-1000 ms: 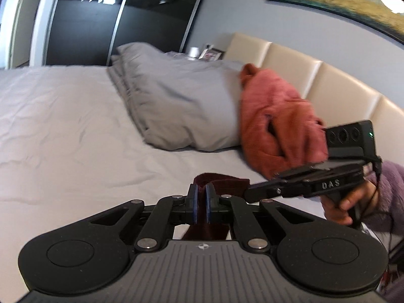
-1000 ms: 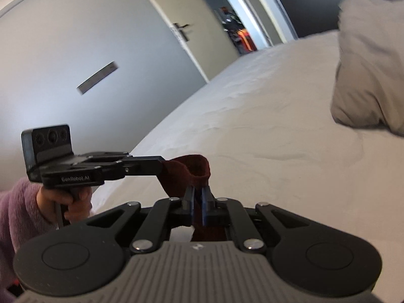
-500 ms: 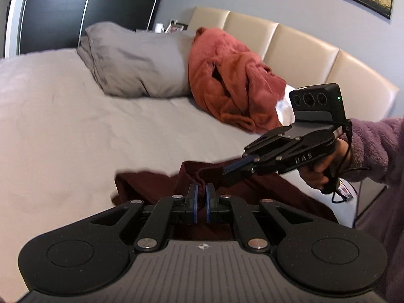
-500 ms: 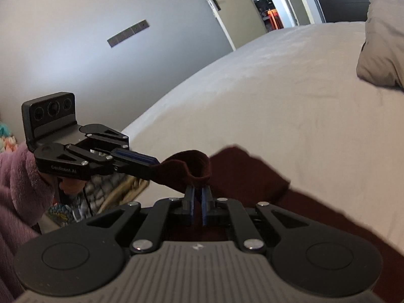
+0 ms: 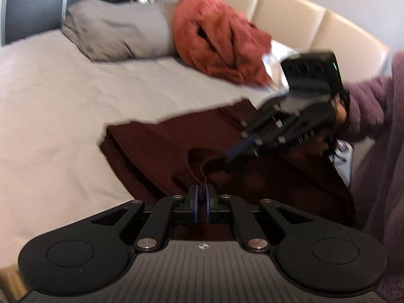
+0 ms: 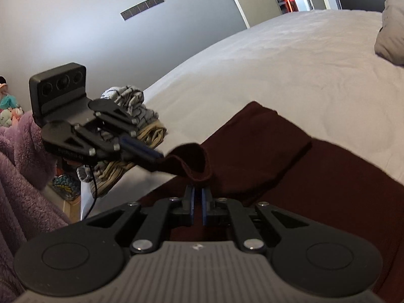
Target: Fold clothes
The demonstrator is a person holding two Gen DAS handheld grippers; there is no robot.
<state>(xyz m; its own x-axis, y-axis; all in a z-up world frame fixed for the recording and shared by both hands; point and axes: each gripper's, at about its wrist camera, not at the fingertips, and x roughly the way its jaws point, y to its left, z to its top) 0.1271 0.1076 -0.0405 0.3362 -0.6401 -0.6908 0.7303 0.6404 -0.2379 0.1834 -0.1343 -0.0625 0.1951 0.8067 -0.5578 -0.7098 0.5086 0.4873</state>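
Garment point(image 5: 156, 146), dark maroon, lies partly spread on the bed point(image 5: 50, 96), its far end doubled over and one edge lifted between the two grippers.

Left gripper point(image 5: 201, 192): jaws pinched on a hem of the garment, fabric bunched right at the tips. Right gripper point(image 5: 227, 156) comes in from the right in the left view, blurred, its tips clamped on the same raised edge close by; in the right view point(image 6: 196, 192) its own jaws are nearly together with the hem folded over them.

Risks, judged from here:
- Both pinches sit at the very edge of the hem, so a tug apart could pull cloth out of one grip and drop that corner.
- The grips are near each other; the loose body may sag and crease unevenly when laid down.
- The doubled far end could drag along the sheet and come undone.
- Clothes pile point(image 6: 133, 126) at the bed edge sits near the left gripper; a wide swing could knock it off.
- Orange robe point(image 5: 214, 43) by the pillow point(image 5: 113, 32) is well apart, no concern.
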